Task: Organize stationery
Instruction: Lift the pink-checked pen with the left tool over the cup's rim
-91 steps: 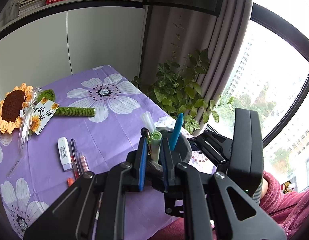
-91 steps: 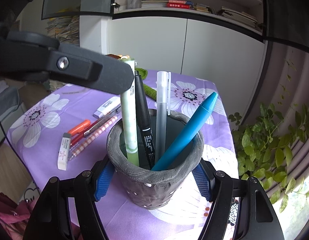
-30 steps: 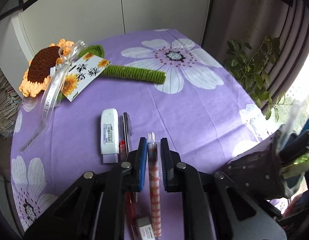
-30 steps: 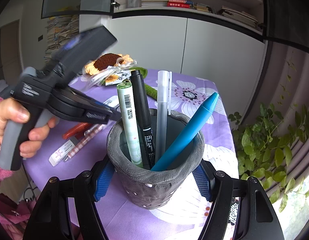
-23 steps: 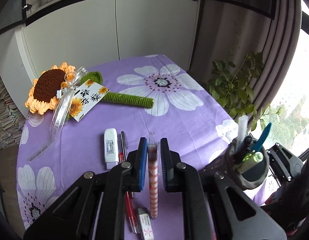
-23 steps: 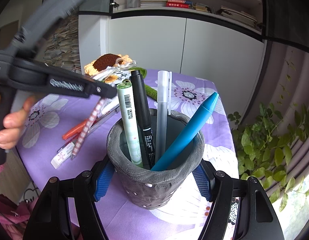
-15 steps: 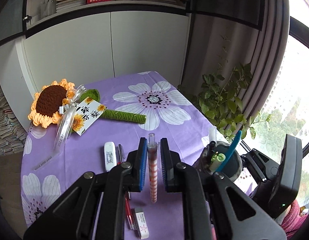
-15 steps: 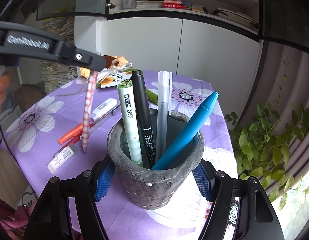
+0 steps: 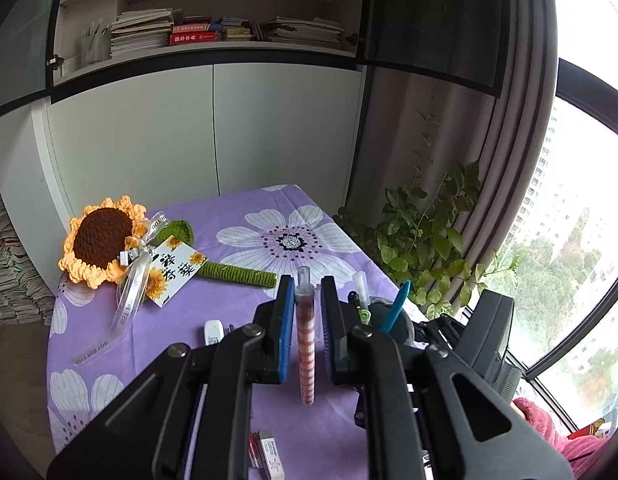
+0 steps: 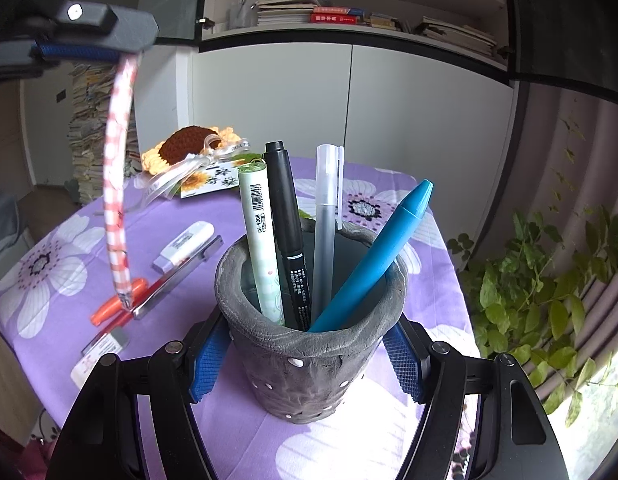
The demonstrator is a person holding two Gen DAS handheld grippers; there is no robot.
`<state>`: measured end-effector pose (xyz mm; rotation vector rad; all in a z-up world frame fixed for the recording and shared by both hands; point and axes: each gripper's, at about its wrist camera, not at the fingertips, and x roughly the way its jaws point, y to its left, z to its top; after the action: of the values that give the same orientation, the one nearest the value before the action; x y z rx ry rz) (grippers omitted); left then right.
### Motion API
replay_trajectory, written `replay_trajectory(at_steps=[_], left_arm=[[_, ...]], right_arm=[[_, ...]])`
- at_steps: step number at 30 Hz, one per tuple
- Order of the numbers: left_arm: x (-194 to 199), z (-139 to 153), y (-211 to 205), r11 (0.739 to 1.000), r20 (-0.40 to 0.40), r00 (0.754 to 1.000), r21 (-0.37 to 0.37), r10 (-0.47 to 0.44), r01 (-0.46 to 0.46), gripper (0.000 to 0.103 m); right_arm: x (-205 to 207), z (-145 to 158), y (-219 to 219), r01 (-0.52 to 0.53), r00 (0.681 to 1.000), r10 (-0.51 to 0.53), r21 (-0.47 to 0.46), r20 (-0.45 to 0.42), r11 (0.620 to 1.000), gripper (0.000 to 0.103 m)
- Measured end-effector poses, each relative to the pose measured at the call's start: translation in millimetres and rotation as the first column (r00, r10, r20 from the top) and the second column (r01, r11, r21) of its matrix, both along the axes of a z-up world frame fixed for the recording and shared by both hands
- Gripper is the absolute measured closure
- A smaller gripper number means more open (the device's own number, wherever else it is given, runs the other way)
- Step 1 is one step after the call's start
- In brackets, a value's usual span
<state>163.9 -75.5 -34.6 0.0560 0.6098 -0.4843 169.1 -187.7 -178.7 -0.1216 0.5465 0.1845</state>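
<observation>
i have the checked pen (image 9: 305, 344) in my left gripper (image 9: 305, 300). the jaws are pinched narrow on it, near its top end, and most of the pen hangs down free, off the cloth (image 9: 237, 224). it looks light, thin and stiff, with a smooth plastic skin, so i think it could slip or swing if i tip it fast. holding it up high like this seems good, because the low tip can go in first.

my right gripper (image 10: 309, 356) hugs the cup (image 10: 309, 360) on both sides, low and near me. the cup looks thick and heavy, with a rough wall, so i think it will sit firm. four pens (image 10: 285, 232) stand in it and lean about, and there is a gap at the left of the rim.

my left hand is up high, left of the cup, and points down a bit. more pens (image 10: 157, 284) and small things lie on the cloth at the left.
</observation>
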Motion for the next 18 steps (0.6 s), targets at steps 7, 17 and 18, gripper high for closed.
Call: replay_trajectory(at_steps=[7,17,18], left_arm=[[2.4,19.3,-5.0,0.999,0.039,0.999,-0.039,-0.016,0.017,0.092],[11.8,41.8,-19.3,0.997,0.091,0.995,-0.066,-0.036,0.042,0.092],[12.5,40.7,-20.6,0.997,0.089,0.995,-0.063,-0.036,0.042,0.092]], right_arm=[[8.5,0.2,0.1,-0.006,1.000,0.006,0.003,0.008,1.000,0.031],[18.9,0.3,1.9,-0.045,0.998,0.045,0.001,0.046,0.999,0.031],[20.0,0.5,1.9,-0.048,0.998,0.047,0.005,0.048,0.999,0.031]])
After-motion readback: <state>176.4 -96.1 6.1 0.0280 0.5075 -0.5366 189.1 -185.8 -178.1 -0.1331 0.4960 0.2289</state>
